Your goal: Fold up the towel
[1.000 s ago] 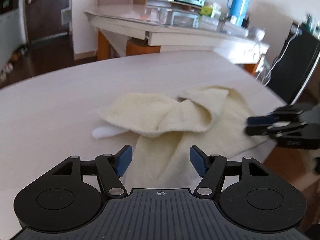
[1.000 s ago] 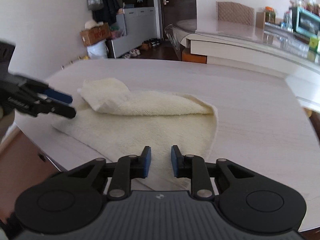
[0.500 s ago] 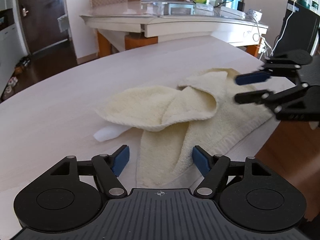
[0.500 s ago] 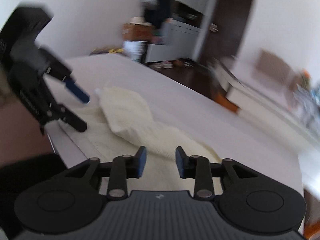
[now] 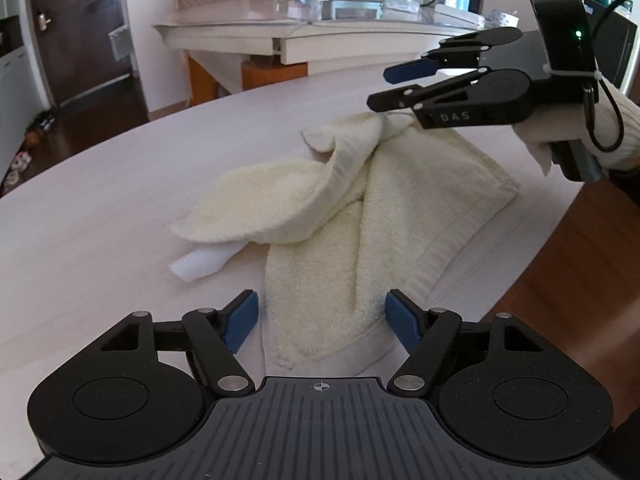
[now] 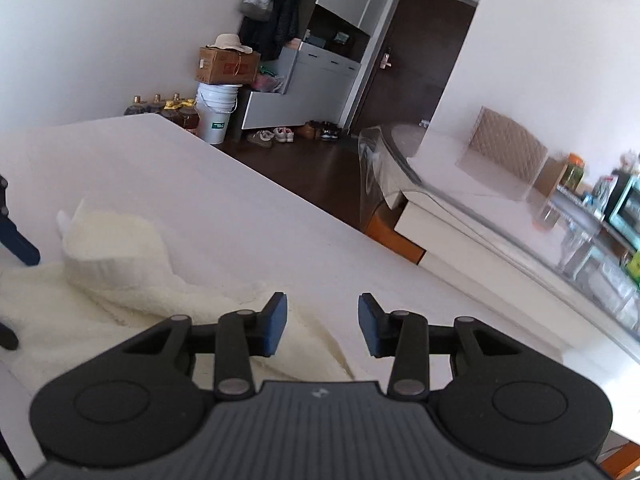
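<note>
Left wrist view showed your left gripper (image 5: 321,314) low over the near end of the cream terry-cloth towel (image 5: 384,216), its blue-padded tongs standing well apart with the hemmed end of the cloth lying between them, the pads not pressing on it. The towel lay crumpled on the pale wood-grain table (image 5: 100,200), close to the table's right edge, with one flap folded back over itself toward the left and a small white tag (image 5: 200,264) sticking out from under that flap. Your right gripper (image 5: 386,86), held in a white knitted glove (image 5: 600,132), hung above the far end of the towel, just over the bunched corner there; its two fingers were parted and nothing sat between them. From the right wrist view, the same gripper (image 6: 322,328) had its blue pads apart over the edge of the towel (image 6: 132,280) where cloth meets bare table (image 6: 240,216), and no cloth was pinched by them. Whether the fingertips touched the cloth below, you could not tell from either view. At the left margin of that view a blue pad (image 6: 18,242) of your other tool showed beside the raised fold. Beyond the table stood a second, glass-topped table (image 5: 320,16) crowded with kitchen things.
</note>
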Motion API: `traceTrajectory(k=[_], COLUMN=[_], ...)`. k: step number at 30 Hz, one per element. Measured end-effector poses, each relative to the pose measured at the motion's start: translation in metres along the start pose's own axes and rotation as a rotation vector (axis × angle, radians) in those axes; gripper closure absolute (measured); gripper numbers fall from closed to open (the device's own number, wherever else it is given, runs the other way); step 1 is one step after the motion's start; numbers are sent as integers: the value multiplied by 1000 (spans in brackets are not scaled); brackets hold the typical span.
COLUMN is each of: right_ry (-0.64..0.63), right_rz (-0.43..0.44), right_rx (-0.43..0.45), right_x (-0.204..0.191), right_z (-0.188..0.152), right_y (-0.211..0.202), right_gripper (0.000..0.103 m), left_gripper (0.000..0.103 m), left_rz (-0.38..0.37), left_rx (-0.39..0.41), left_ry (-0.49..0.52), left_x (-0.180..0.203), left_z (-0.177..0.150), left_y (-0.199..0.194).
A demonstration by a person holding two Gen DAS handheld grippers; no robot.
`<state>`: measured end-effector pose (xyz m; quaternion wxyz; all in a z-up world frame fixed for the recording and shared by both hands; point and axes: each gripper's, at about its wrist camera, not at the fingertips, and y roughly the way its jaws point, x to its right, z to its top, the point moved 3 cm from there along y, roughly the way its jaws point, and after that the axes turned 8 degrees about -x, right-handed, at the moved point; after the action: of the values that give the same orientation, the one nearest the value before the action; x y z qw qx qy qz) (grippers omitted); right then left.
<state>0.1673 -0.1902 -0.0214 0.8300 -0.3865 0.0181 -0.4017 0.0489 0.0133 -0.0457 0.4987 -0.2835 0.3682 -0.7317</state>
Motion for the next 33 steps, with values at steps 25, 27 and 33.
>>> traceTrajectory(k=[25, 27, 33], right_ry=[107, 119, 142], right_rz=[196, 218, 241], right_rx=[-80, -85, -100], right_x=[-4, -7, -11], right_z=[-57, -60, -76], right_y=[-29, -31, -48], right_gripper=[59, 62, 62], left_gripper=[91, 91, 90], left_rz=[33, 56, 123], left_rx=[-18, 7, 71], left_ry=[477, 455, 413], left_x=[-29, -33, -40], left_z=[49, 63, 108], left_y=[26, 29, 48])
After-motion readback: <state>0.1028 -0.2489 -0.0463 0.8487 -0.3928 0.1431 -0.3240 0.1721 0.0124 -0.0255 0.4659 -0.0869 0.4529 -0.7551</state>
